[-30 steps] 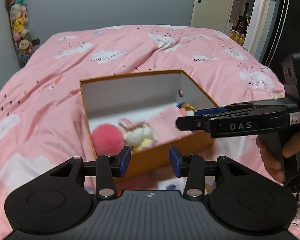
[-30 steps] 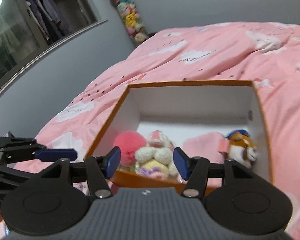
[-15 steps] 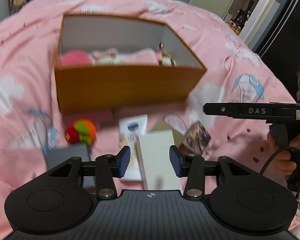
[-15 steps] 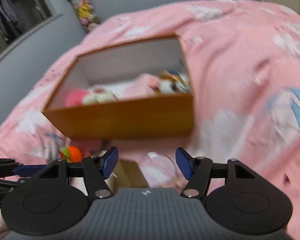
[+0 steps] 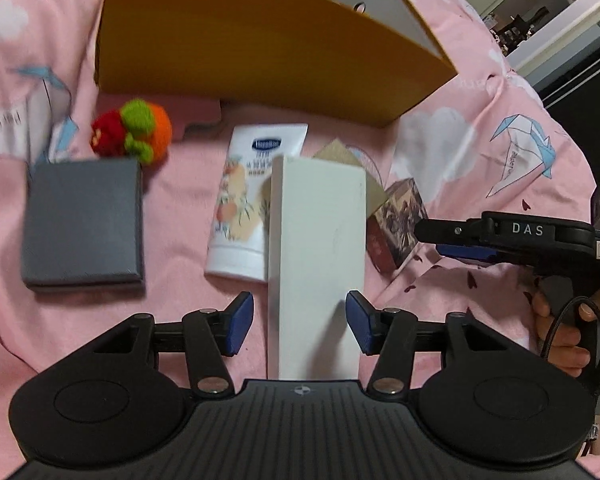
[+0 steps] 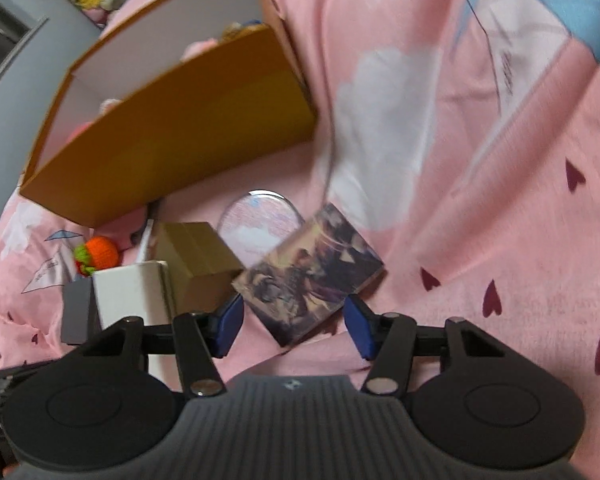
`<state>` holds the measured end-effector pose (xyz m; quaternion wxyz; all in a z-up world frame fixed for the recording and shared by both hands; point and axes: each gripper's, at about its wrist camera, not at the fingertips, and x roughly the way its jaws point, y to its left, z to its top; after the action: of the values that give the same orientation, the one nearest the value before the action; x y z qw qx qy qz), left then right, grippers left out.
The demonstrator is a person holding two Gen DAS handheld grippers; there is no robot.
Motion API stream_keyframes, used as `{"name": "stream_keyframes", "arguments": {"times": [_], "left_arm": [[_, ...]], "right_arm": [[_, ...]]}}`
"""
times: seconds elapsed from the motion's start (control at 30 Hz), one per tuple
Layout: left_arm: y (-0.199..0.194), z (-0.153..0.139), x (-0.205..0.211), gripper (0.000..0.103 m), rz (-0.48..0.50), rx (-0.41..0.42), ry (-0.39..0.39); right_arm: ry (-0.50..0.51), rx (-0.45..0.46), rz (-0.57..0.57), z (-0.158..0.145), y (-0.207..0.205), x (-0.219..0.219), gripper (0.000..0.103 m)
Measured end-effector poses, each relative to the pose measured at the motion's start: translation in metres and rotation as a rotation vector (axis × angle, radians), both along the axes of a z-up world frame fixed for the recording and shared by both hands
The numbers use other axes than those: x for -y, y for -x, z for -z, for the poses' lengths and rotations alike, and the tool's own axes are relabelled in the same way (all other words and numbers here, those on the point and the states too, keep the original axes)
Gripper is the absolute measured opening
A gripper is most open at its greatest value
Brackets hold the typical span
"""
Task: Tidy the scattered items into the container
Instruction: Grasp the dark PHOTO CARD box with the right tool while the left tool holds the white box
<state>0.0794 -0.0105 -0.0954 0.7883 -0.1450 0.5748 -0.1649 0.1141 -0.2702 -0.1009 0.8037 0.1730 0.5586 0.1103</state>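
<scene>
With jaws that had just been opening, the left gripper (image 5: pixel 300 322) straddled the white box (image 5: pixel 316 248) untouched; the right gripper (image 6: pixel 294 326), closing, framed the picture-printed box (image 6: pixel 308 276), so each needed squaring before pinching, then lifting to the orange container (image 5: pixel 260 52) ahead.

Soft, even indoor light falls on the pink bedspread (image 6: pixel 480 128), which smears with motion blur toward the right wrist view's upper right, while fisheye bending curves the orange box (image 5: pixel 260 48) near both frames' edges.
</scene>
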Motion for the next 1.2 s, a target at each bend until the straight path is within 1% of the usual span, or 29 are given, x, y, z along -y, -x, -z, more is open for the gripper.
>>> {"name": "stream_keyframes", "arguments": {"times": [0.17,0.2,0.33,0.37,0.43,0.5,0.63,0.73,0.8,0.83,0.9,0.93,1.0,1.07,1.2], "left_arm": [[-0.006,0.01,-0.001,0.066,-0.001,-0.03,0.052],[-0.007,0.012,-0.001,0.066,-0.002,-0.034,0.06],[-0.009,0.015,0.0,0.069,0.002,-0.039,0.079],[-0.009,0.015,0.0,0.069,0.005,-0.039,0.081],[-0.011,0.016,0.001,0.069,0.01,-0.038,0.085],[-0.013,0.017,0.002,0.069,0.012,-0.039,0.088],[-0.014,0.017,0.004,0.065,0.023,-0.035,0.077],[-0.012,0.014,0.007,0.065,0.03,-0.019,0.044],[-0.009,0.011,0.008,0.065,0.034,-0.005,0.026],[-0.007,0.01,0.008,0.065,0.035,0.003,0.019],[-0.004,0.006,0.008,0.065,0.038,0.022,0.01],[-0.003,0.004,0.009,0.065,0.039,0.03,0.007],[0.001,-0.002,0.01,0.065,0.042,0.045,-0.001],[0.004,-0.008,0.012,0.064,0.047,0.058,-0.012],[0.009,-0.015,0.017,0.063,0.072,0.066,-0.033]], "right_arm": [[-0.051,-0.07,0.043,0.019,-0.008,0.006,0.064],[-0.065,-0.079,0.05,0.022,-0.01,0.007,0.066],[-0.104,-0.099,0.082,0.032,-0.017,0.008,0.067],[-0.115,-0.104,0.088,0.036,-0.019,0.008,0.067],[-0.15,-0.112,0.099,0.042,-0.023,0.009,0.072],[-0.193,-0.123,0.111,0.049,-0.027,0.01,0.079],[-0.221,-0.13,0.121,0.055,-0.03,0.008,0.081],[-0.217,-0.12,0.121,0.051,-0.027,0.006,0.078],[-0.216,-0.104,0.125,0.047,-0.024,0.005,0.069],[-0.214,-0.098,0.126,0.044,-0.022,0.005,0.067],[-0.206,-0.083,0.124,0.039,-0.019,0.004,0.058],[-0.203,-0.073,0.121,0.036,-0.017,0.003,0.056],[-0.2,-0.054,0.112,0.029,-0.014,0.001,0.046],[-0.2,-0.026,0.101,0.02,-0.01,-0.001,0.042],[-0.218,0.025,0.069,0.006,-0.005,-0.007,0.041]]}}
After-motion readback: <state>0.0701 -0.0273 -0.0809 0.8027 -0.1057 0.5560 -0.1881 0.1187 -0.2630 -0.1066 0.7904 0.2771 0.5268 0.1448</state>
